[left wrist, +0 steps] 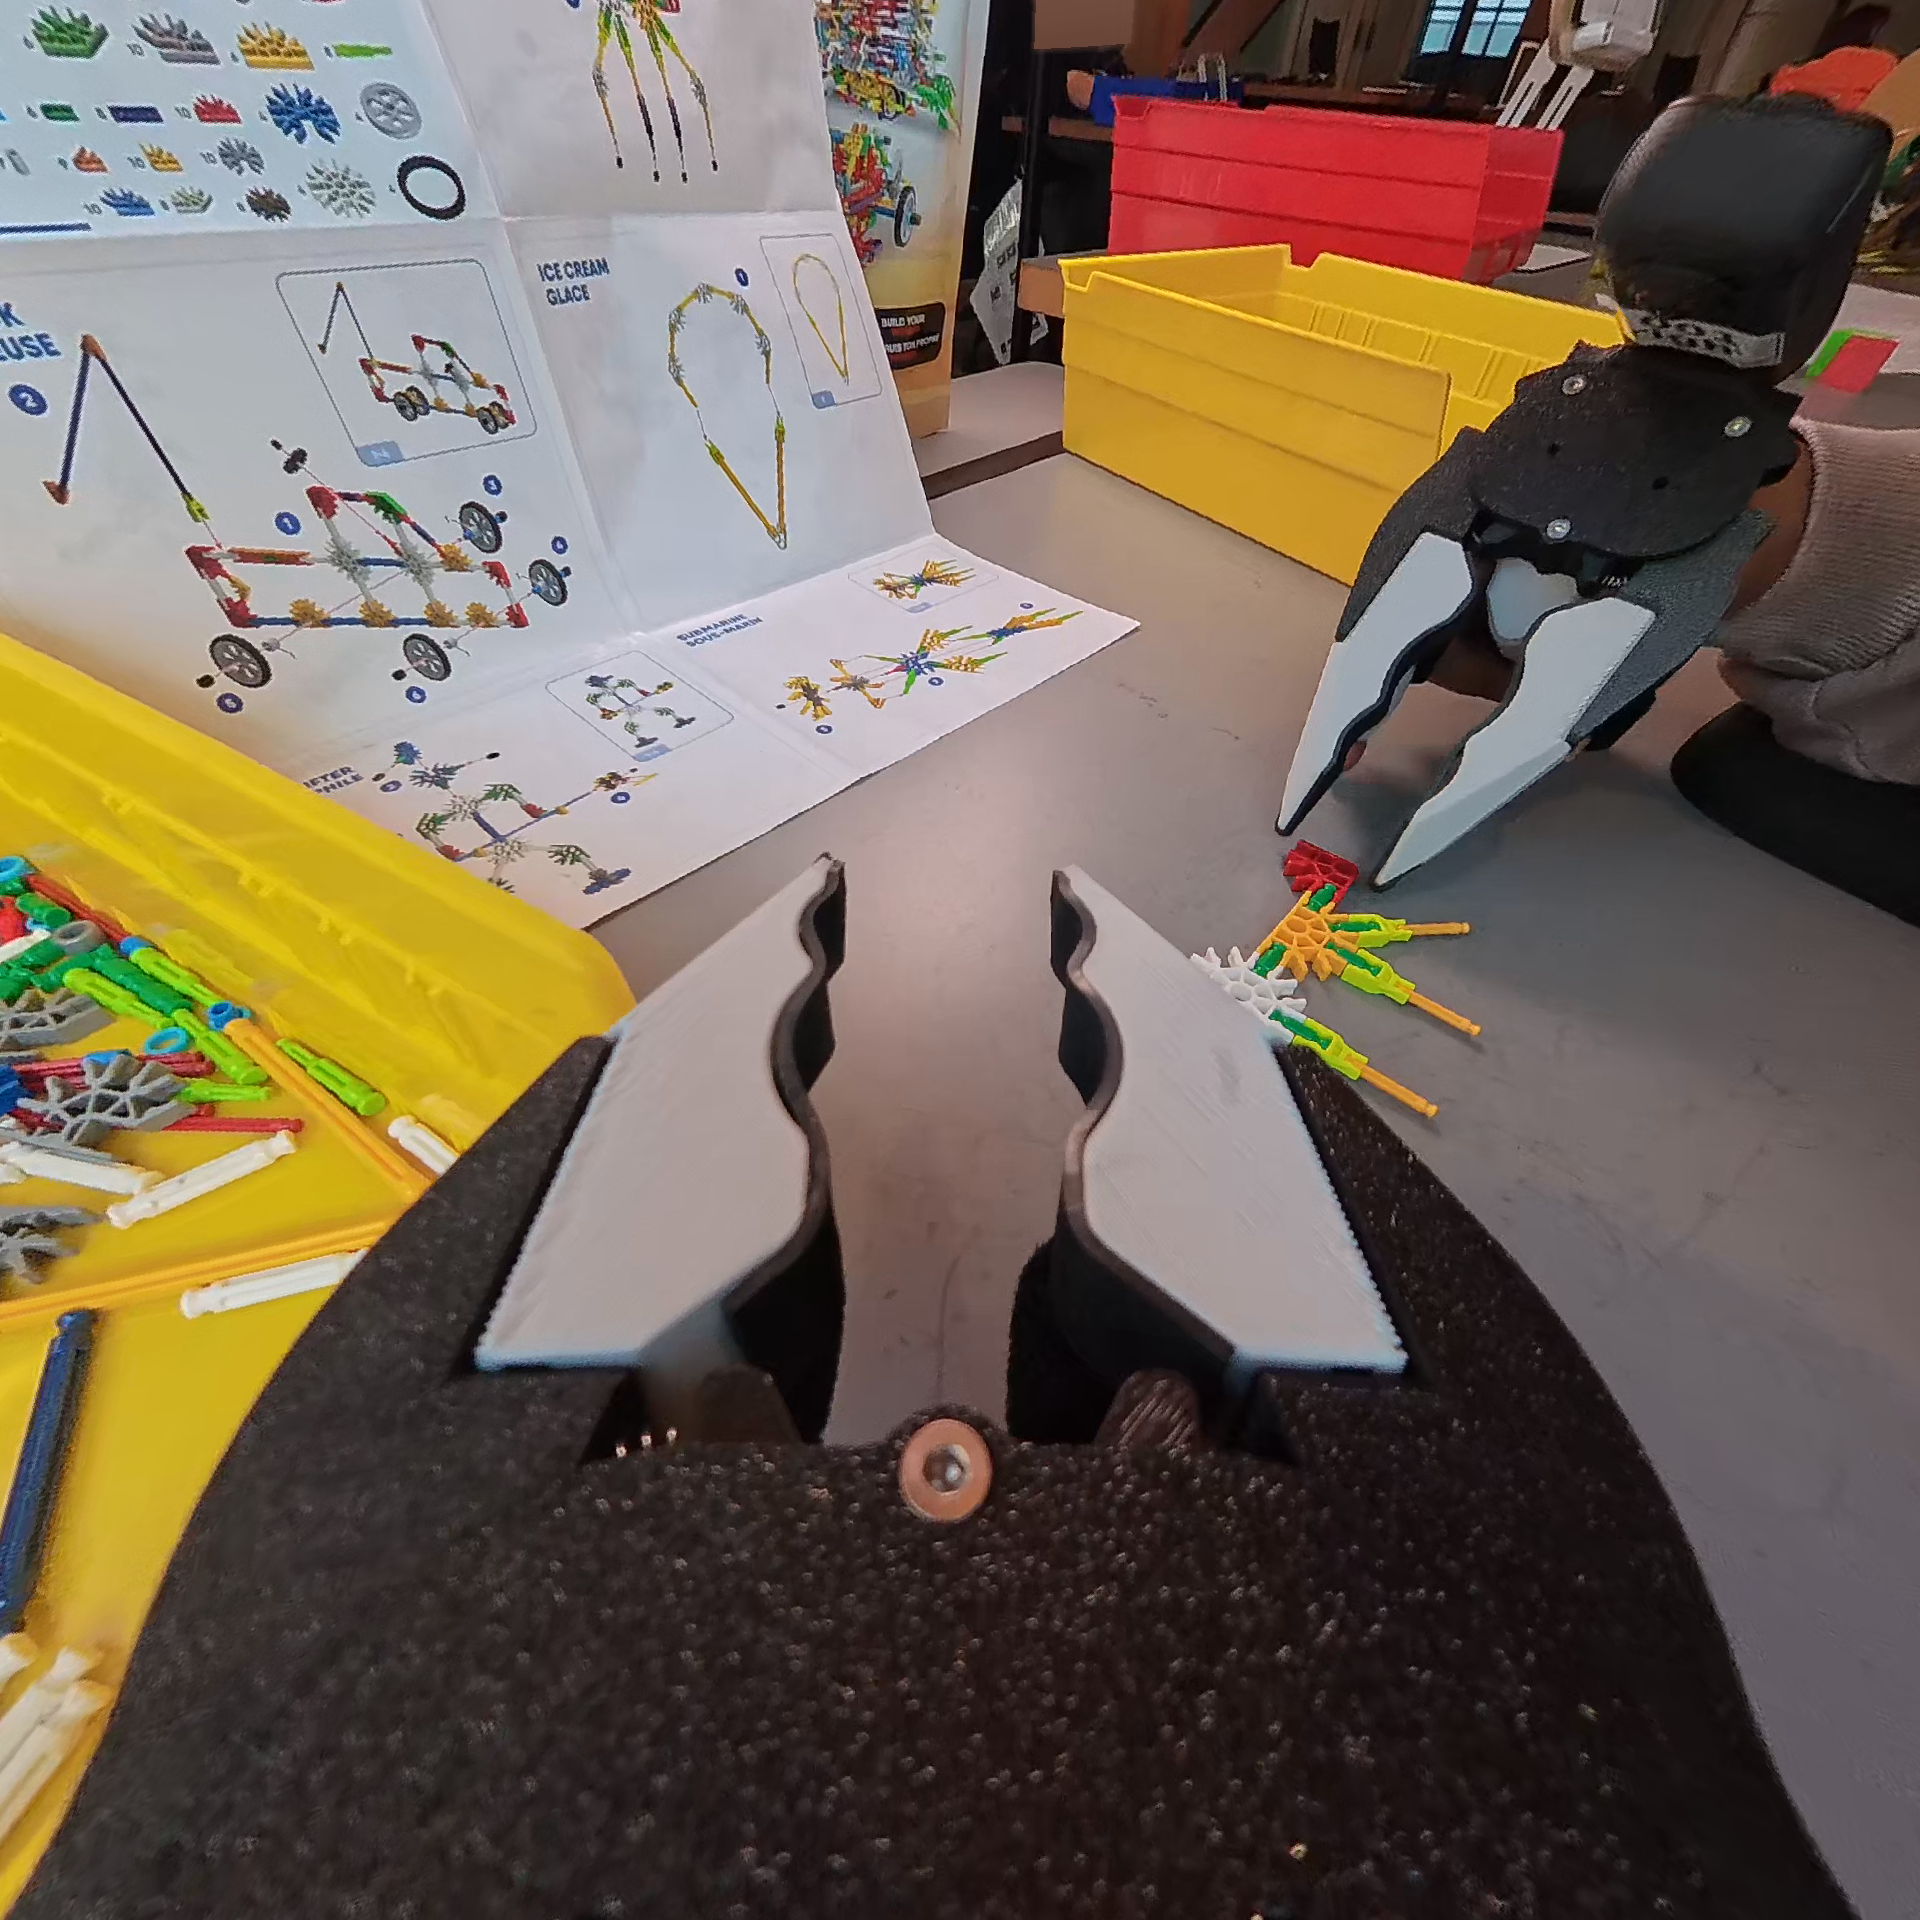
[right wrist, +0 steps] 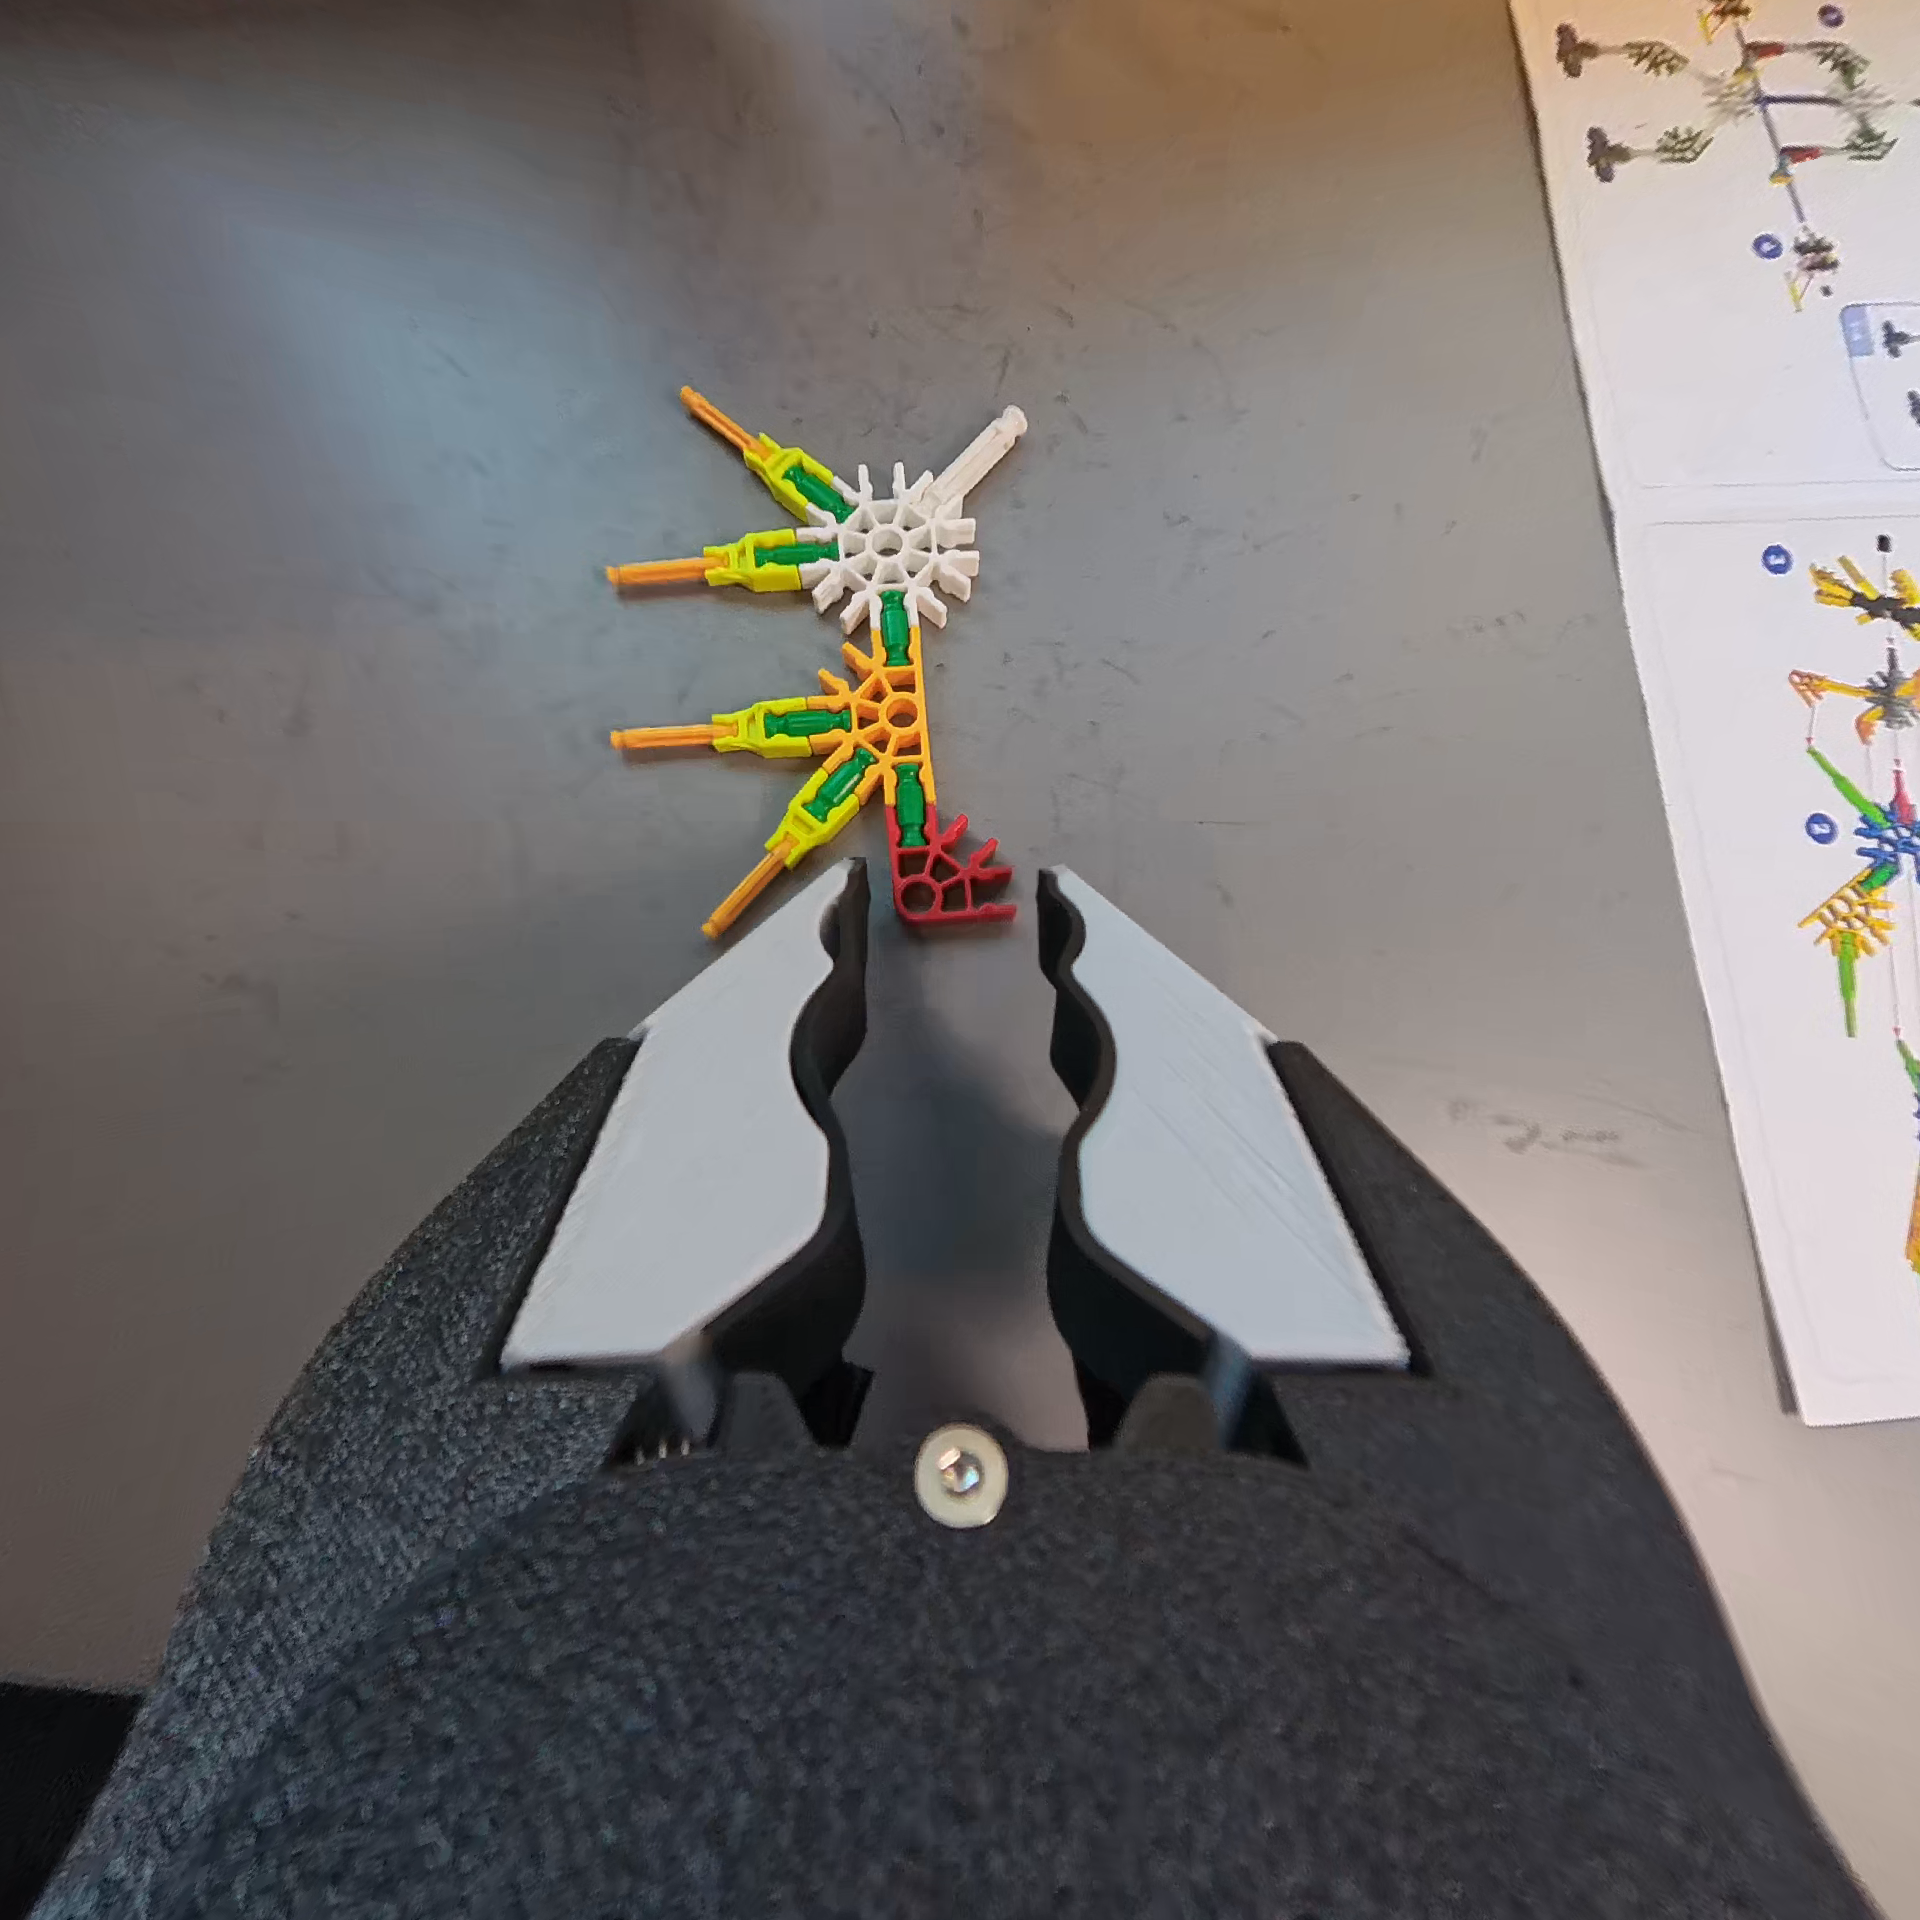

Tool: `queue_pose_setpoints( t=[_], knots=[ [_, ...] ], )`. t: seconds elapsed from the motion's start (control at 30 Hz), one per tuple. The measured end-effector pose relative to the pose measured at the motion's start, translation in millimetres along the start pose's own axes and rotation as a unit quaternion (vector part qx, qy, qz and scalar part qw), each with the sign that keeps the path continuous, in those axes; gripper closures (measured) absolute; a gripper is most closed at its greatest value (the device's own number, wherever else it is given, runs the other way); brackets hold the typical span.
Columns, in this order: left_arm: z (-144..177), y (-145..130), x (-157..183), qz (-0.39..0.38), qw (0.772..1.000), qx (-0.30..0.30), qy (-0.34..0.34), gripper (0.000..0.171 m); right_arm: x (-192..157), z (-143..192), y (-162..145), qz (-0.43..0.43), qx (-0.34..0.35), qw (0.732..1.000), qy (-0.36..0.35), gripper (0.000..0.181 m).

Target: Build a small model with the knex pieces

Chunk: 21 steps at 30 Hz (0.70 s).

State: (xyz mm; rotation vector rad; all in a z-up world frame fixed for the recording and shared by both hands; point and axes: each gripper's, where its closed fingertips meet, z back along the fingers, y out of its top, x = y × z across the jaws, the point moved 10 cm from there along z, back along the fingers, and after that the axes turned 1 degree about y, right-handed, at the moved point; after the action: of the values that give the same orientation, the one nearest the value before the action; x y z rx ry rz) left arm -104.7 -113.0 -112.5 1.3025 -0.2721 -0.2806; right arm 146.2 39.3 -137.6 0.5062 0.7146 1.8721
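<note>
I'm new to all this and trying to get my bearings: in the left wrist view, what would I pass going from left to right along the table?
Yellow tray of loose building pieces → instruction sheet → left gripper, open → small built model → right gripper, open → person's sleeve.

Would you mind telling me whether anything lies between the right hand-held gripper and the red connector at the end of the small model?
Nothing visible does. The right hand-held gripper is open, its tips just short of the red connector, with only bare grey table between them. The instruction sheet lies well off to one side.
</note>
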Motion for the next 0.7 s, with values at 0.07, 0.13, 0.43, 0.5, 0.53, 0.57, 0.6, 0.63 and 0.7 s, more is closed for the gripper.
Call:
queue_pose_setpoints(
  t=[0.07, 0.13, 0.43, 0.5, 0.53, 0.57, 0.6, 0.63, 0.7],
  knots=[
    [1, 1, 0, -0.002, 1.0, 0.003, 0.003, 0.132, 4, 7, 4, -0.013, 0.036, 0.999, -0.01, 0.14],
    [2, 1, 0, -0.003, 1.0, 0.006, 0.006, 0.131, 12, 15, 8, -0.024, 0.082, 0.995, -0.047, 0.132],
    [3, 2, 0, -0.007, 1.0, 0.014, 0.014, 0.123, 41, 38, 10, -0.079, 0.233, 0.942, -0.23, 0.111],
    [3, 3, 0, -0.002, 1.0, 0.017, 0.013, 0.121, 44, 43, 9, -0.091, 0.258, 0.927, -0.255, 0.111],
    [3, 3, 0, 0.0, 1.0, 0.018, 0.012, 0.12, 45, 45, 8, -0.098, 0.271, 0.92, -0.265, 0.11],
    [3, 3, 1, 0.0, 1.0, 0.019, 0.011, 0.118, 47, 46, 7, -0.106, 0.282, 0.913, -0.275, 0.11],
    [3, 4, 1, 0.0, 1.0, 0.022, 0.011, 0.116, 48, 48, 7, -0.113, 0.292, 0.906, -0.285, 0.109],
    [4, 4, 1, -0.001, 1.0, 0.024, 0.011, 0.115, 48, 50, 6, -0.12, 0.302, 0.899, -0.294, 0.109],
    [5, 5, 2, -0.001, 1.0, 0.027, 0.012, 0.112, 49, 53, 5, -0.129, 0.316, 0.886, -0.316, 0.109]
  ],
)
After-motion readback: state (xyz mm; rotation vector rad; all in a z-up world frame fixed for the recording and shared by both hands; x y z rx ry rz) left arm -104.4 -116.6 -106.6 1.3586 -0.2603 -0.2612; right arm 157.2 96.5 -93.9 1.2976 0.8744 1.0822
